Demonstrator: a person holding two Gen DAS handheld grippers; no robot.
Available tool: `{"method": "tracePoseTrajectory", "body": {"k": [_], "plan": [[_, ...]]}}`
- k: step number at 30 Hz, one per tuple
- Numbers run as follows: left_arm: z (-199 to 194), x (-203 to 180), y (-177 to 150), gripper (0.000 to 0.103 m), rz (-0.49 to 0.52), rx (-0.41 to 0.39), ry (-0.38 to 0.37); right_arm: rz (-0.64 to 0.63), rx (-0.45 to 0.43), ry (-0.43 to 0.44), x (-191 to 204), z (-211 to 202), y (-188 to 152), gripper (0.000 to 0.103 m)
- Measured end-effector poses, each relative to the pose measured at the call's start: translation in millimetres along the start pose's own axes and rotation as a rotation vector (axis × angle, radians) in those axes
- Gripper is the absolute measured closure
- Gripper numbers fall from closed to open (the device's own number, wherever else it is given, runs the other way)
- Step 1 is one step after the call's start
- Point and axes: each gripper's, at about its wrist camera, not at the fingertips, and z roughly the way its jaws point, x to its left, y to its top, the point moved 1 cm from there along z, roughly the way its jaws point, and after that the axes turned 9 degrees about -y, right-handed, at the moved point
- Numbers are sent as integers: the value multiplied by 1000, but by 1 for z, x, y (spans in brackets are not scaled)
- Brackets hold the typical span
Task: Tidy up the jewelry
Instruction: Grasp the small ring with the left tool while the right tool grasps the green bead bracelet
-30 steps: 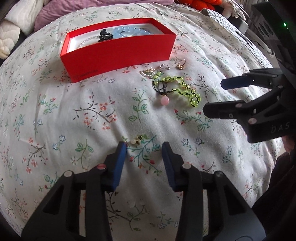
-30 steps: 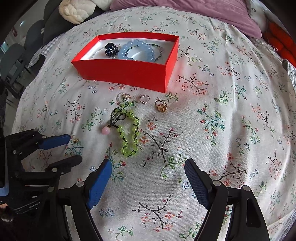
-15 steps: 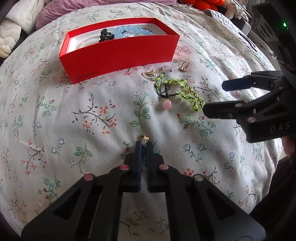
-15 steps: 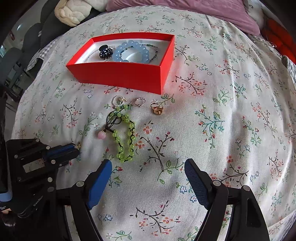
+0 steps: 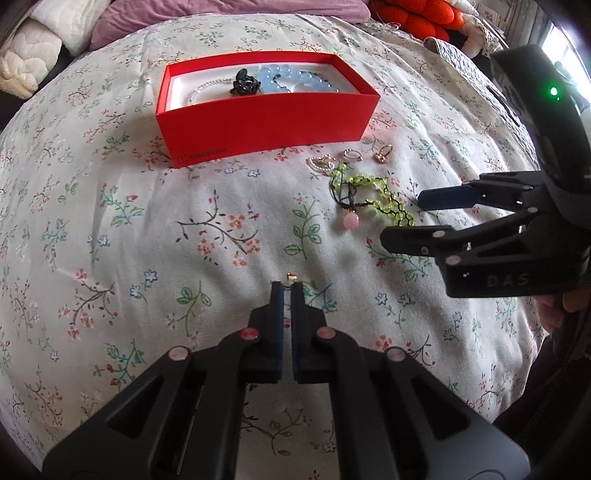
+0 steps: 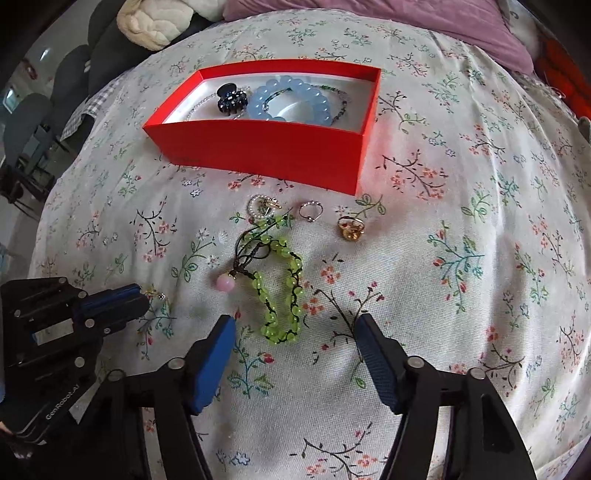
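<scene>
My left gripper (image 5: pixel 286 285) is shut on a tiny gold earring (image 5: pixel 291 276) that peeks out past its tips just above the floral cover; the right wrist view shows the same earring (image 6: pixel 158 295) at the left gripper (image 6: pixel 142 295). My right gripper (image 6: pixel 295 325) is closing, its blue pads either side of the near end of a green bead bracelet (image 6: pixel 280 280) without touching it. The bracelet carries a pink bead (image 6: pixel 226 283). Behind it lie a pearl ring (image 6: pixel 263 206), a silver ring (image 6: pixel 310 211) and a gold ring (image 6: pixel 351 228). The red box (image 6: pixel 266 147) stands beyond them.
Inside the red box (image 5: pixel 266 122) lie a black hair claw (image 6: pixel 231 99), a light blue bead bracelet (image 6: pixel 291 101) and a thin chain. A purple pillow (image 6: pixel 388 22) and a cream blanket (image 6: pixel 155 22) border the far edge of the bed. Chairs stand off to the left.
My left gripper went from open around the small gold earring to shut on it. The right gripper's jaws narrowed and sit closer to the green bracelet's near end.
</scene>
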Motion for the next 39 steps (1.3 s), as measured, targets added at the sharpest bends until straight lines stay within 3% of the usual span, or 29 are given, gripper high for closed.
{"method": "tracePoseTrajectory", "body": {"k": [5, 11, 25, 39], "plan": [[-3, 5, 0, 99, -15, 0, 4, -22, -24, -41, 6, 3, 5, 58], [-7, 8, 4, 99, -31, -16, -3, -55, -46, -8, 12, 4, 10, 91], [-31, 18, 17, 99, -79, -80, -27, 6, -152, 93, -5, -49, 15, 94], [-65, 36, 60, 99, -173, -213, -75, 159, -293, 177, -21, -99, 48, 94]]}}
